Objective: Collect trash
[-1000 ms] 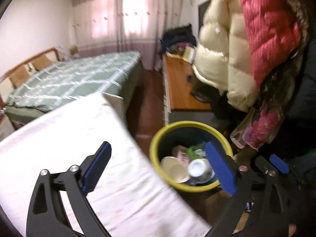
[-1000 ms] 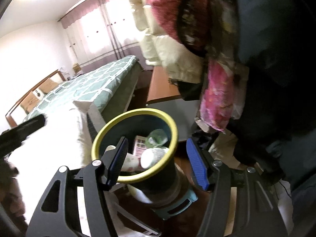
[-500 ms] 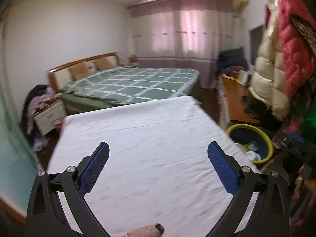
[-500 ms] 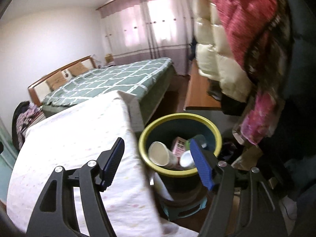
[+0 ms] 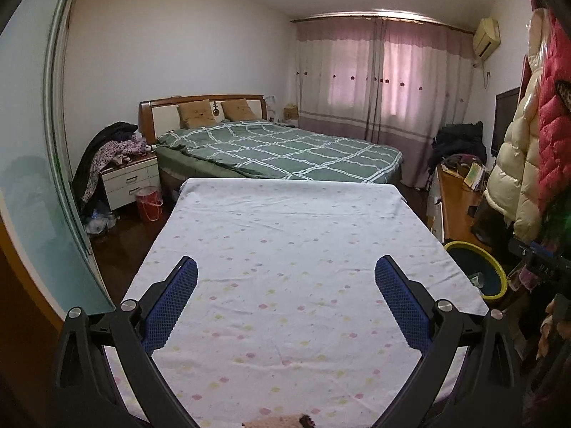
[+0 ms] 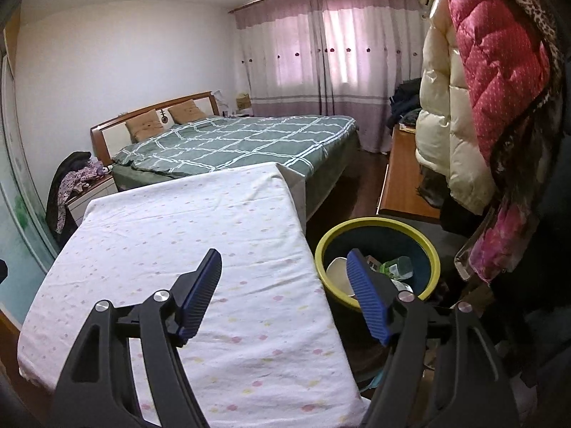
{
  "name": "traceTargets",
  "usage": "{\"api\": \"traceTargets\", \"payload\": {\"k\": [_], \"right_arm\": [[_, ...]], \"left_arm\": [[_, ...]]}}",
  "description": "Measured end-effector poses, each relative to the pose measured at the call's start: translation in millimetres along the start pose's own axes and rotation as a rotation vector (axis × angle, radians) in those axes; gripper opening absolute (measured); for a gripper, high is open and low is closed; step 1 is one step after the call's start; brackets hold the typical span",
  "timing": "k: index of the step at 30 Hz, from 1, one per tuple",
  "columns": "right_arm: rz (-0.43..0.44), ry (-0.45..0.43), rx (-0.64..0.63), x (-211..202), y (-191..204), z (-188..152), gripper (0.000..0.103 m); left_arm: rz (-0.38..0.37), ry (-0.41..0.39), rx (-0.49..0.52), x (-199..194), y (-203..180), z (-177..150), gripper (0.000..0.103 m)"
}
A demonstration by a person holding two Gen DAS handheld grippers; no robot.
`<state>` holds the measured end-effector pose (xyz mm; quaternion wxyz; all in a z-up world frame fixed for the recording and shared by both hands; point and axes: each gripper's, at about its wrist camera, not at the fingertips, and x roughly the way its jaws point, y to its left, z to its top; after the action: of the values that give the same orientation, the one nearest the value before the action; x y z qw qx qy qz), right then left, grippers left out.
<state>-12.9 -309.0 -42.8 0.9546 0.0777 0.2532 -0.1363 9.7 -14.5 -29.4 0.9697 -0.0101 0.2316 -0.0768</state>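
Bedroom on both feeds, and I've got the left gripper hanging over the white dotted sheet with its blue pads wide apart and nothing between them. From that camera the yellow-rimmed trash bin sits out at about three o'clock, just off the sheet's right edge, only partly in view. Right gripper now: its jaws are opening, nothing pinched between the pads, left finger over the sheet, right finger crossing in front of the bin's near rim. On this feed the trash bin is at roughly four o'clock, tight against the sheet's corner, and I can see trash inside it: a white paper cup, a clear green-labelled bottle, a small printed carton. Green checked bed lies up at twelve, puffy coats hang at two o'clock above the bin.
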Motion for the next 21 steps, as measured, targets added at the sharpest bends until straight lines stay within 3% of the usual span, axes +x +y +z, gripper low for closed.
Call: {"api": "traceTargets", "payload": {"k": [21], "right_arm": [[0.021, 0.022, -0.029, 6.6, 11.1, -1.2, 0.07]], "left_arm": [[0.018, 0.016, -0.031, 2.5, -2.0, -1.1, 0.098]]}}
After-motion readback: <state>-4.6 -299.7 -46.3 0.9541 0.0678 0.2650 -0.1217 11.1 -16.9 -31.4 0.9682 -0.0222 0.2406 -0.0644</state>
